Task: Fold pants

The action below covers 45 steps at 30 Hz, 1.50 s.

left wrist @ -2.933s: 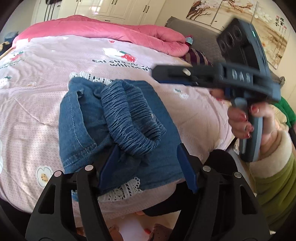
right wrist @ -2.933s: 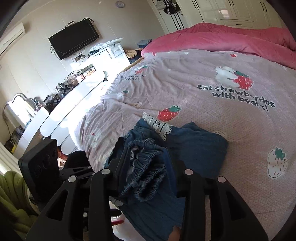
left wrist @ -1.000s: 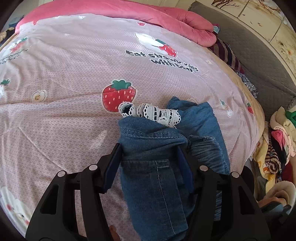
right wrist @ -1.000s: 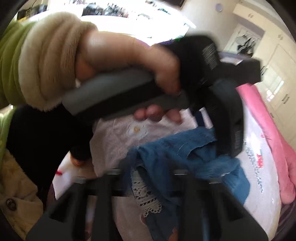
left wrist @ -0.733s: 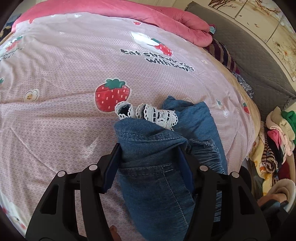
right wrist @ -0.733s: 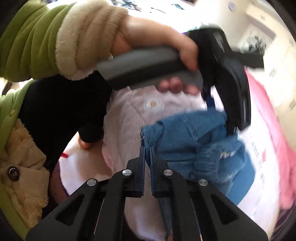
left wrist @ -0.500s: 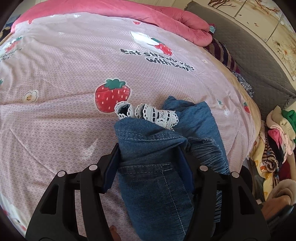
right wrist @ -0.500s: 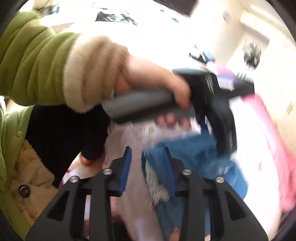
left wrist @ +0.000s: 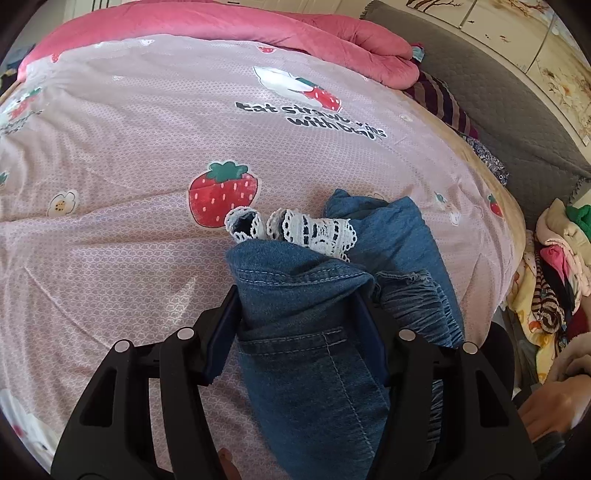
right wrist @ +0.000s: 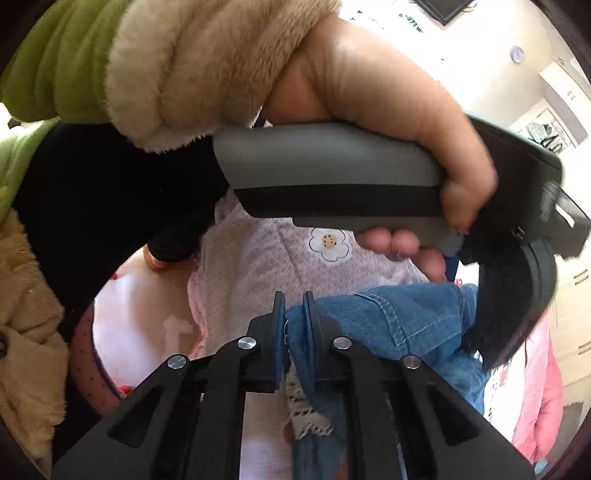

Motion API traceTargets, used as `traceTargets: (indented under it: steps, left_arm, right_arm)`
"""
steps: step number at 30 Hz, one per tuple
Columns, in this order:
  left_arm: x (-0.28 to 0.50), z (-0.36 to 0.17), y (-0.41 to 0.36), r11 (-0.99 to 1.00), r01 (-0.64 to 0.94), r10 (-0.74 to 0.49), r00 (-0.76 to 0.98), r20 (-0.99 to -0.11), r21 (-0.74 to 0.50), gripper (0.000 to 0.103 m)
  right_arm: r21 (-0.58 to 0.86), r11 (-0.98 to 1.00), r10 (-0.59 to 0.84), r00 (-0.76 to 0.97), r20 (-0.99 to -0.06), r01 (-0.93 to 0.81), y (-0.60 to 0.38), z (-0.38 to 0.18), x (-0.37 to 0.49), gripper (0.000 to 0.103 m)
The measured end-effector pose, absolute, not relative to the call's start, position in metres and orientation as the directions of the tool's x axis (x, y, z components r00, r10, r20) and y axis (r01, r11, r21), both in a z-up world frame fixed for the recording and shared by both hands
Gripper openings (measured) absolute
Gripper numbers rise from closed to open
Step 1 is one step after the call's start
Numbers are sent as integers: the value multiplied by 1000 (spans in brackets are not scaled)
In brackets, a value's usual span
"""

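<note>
The blue denim pants (left wrist: 306,321) with white lace hems (left wrist: 295,230) lie bunched at the near edge of the pink strawberry bedspread (left wrist: 147,147). My left gripper (left wrist: 295,325) stands wide apart with a thick fold of denim between its fingers; the pads touch the cloth on both sides. In the right wrist view my right gripper (right wrist: 293,328) is nearly shut, pinching an edge of the pants (right wrist: 388,314). The hand holding the left gripper (right wrist: 369,147) fills the view just above it.
A rolled pink duvet (left wrist: 258,33) lies across the far end of the bed. A grey sofa (left wrist: 498,110) and a heap of clothes (left wrist: 554,277) stand to the right. My green sleeve with a beige cuff (right wrist: 166,62) is close to the right camera.
The right gripper swung round under the left hand and closed from open onto the pants' edge. The left gripper has stayed in place on the denim fold.
</note>
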<state>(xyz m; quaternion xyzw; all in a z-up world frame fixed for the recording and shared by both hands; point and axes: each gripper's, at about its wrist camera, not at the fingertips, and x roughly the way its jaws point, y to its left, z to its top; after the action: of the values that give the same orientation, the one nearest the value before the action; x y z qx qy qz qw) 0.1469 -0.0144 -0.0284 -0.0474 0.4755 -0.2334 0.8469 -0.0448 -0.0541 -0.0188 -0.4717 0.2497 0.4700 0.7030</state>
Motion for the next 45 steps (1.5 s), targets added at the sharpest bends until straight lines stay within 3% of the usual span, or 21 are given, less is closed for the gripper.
traceTargets:
  steps: [4,5,8,10,13,19,22,24,26,32,36,45]
  left_arm:
    - [147,-29,-14,889,347,-437,444,-782,-300,53]
    - [147,-29,-15,890,345,-435,447,-782,-298,53]
    - [147,-29,-15,896,335,-424,456,-782,-291,53]
    - [146,-28,-16,898,333,-421,459,-782,-287,53]
    - [141,-25,-17,905,342,-398,478,-783,-252,53]
    - [130,-16,-21,917,349,-362,520,-774,-194,53]
    - [124,-11,-21,922,340,-351,533,-770,-184,54]
    - [116,-7,-18,923,336,-352,544,-762,-187,63]
    - [105,-3,-13,921,336,-364,551,-751,-199,65]
    - [90,-10,-9,927,333,-339,552,-762,-171,65]
    - [101,-25,-12,932,322,-322,528,-786,-165,58]
    - [131,-42,-9,923,297,-366,483,-796,-244,59]
  right_arm:
    - [-339,155,466,371,-803,-928,-69,-18,-44,7]
    - [-307,159,469,345,-813,-938,-69,-22,-44,3]
    - [-320,151,399,354,-846,-935,-64,-52,-45,0]
    - [-261,185,425,316,-848,-947,-71,-53,-46,0]
    - [-162,264,525,283,-803,-951,-87,-31,-47,0]
    - [-107,404,657,370,-657,-908,-113,24,-41,1]
    - [-102,484,629,426,-651,-869,-121,28,-21,1]
    - [-61,532,604,429,-672,-845,-125,24,-11,2]
    - [-22,582,571,428,-701,-813,-134,12,0,2]
    - [110,654,574,396,-717,-749,-162,1,13,1]
    - [110,665,564,400,-722,-739,-175,11,14,1]
    - [105,685,548,415,-726,-721,-172,-1,20,2]
